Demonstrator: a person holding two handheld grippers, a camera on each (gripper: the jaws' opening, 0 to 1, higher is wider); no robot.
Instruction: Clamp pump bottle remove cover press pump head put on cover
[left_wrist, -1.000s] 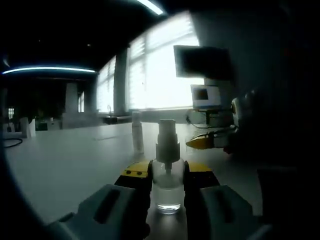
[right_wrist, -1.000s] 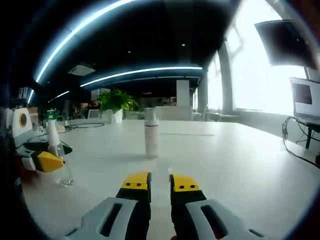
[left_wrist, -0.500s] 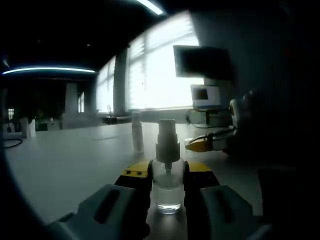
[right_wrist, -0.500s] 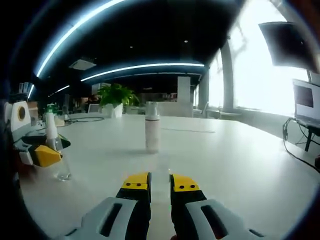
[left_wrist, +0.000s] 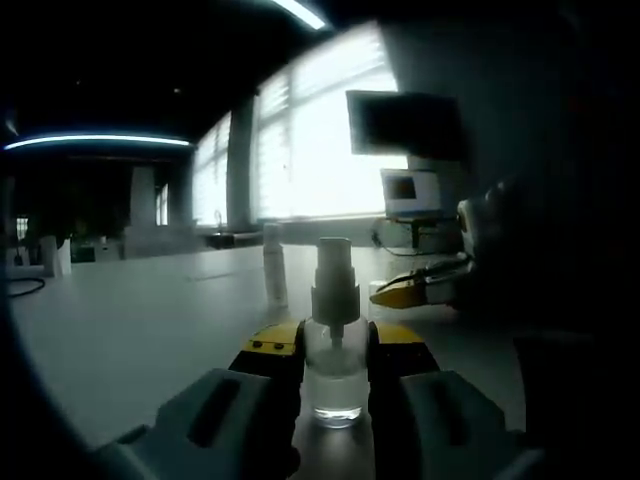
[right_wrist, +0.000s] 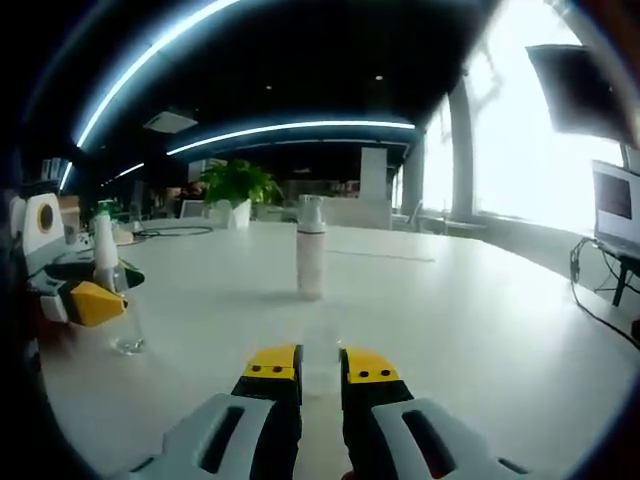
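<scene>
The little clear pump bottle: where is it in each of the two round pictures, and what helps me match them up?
Left gripper view: the pump bottle stands low in the centre, clamped between that gripper's jaws.
Right gripper view: the same bottle sits at the far left, held by the left gripper.
Shared landmark: the tall white bottle standing on the table.

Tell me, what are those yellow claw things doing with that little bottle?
The left gripper is squeezing a small clear pump bottle that stands on the white table. Its pump head is bare. The right gripper is almost shut and holds nothing. It points at a tall white piece, maybe the cover, standing farther along the table.
</scene>
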